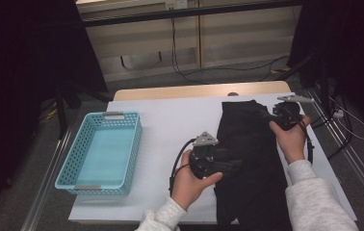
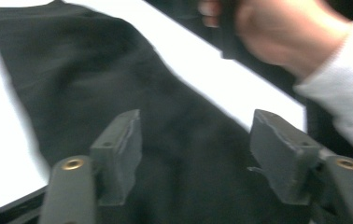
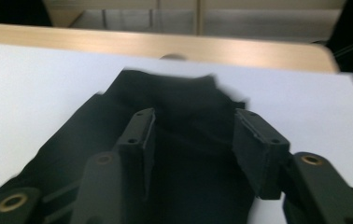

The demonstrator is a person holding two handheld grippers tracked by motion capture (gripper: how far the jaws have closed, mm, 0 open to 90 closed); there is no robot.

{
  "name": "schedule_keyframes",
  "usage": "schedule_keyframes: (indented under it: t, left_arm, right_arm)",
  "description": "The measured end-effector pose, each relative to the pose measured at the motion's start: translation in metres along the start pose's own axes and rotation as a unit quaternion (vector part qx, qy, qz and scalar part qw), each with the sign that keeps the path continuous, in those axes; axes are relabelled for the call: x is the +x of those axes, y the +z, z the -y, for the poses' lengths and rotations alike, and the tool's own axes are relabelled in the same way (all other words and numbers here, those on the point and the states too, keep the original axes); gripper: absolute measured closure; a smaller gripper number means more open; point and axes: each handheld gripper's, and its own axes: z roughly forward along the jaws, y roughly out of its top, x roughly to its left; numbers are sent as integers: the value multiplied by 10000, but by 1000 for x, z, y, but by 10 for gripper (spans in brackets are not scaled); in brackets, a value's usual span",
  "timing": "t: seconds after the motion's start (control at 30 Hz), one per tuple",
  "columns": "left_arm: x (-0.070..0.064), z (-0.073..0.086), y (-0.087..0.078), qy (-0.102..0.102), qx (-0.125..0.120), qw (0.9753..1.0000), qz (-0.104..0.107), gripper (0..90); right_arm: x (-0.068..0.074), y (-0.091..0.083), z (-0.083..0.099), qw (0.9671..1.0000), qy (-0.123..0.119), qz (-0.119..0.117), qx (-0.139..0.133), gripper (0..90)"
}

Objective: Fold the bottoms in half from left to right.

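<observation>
White sheeting covers most of the table (image 1: 170,120), with a strip of bare wood showing along its far edge. Near the left edge sits a light blue basket (image 1: 69,166) with perforated walls. Right of it, toward the near edge, I hold my left gripper (image 1: 233,164) with its tip over the left side of the black garment (image 1: 252,144); in the left gripper view its jaws stand wide apart above the dark cloth, clamping nothing. The garment lies lengthwise on the right half of the table, running from close to the far edge down to the near edge. My right gripper (image 1: 282,111) is at the garment's far right part, and in the right gripper view its jaws are also spread, with the black cloth beneath and between them.
</observation>
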Motion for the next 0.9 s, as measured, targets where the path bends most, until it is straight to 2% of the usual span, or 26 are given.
schedule_keyframes:
  t: [0.07,0.17,0.2,0.23,0.27,0.3,0.4,0.47,0.53,0.63,0.7,0.9]
  left_arm:
    - [12,7,-6,-17,189,9997,-173,266]
    - [30,19,-15,-44,355,9987,-372,226]
    - [36,24,-18,-70,404,9982,-441,215]
    - [36,24,-18,-70,404,9982,-441,203]
    - [45,30,-24,-47,494,9972,-559,200]
    - [50,33,-28,3,516,9968,-613,199]
    - [63,43,-36,-125,497,9961,-718,186]
    - [69,48,-40,-125,491,9953,-826,181]
    - [75,52,-43,-142,543,9942,-918,178]
    - [78,55,-45,-50,575,9933,-1002,173]
    - [80,56,-45,-97,605,9934,-965,167]
    - [84,57,-49,-34,615,9925,-1054,153]
  right_arm:
    - [8,2,10,9995,-224,-116,200,400]
    - [18,0,24,9982,-315,-467,219,360]
    - [21,-1,27,9976,-386,-507,287,340]
    - [21,-1,27,9976,-386,-507,287,340]
    - [27,-6,36,9957,-532,-663,369,333]
    - [28,-8,39,9952,-564,-717,365,324]
    - [33,-17,50,9930,-729,-806,469,307]
    - [37,-21,58,9906,-913,-859,547,301]
    - [40,-25,65,9905,-970,-834,513,291]
    - [43,-30,76,9901,-931,-935,475,279]
    - [45,-32,79,9892,-952,-992,503,274]
    - [50,-41,84,9868,-1003,-1152,534,275]
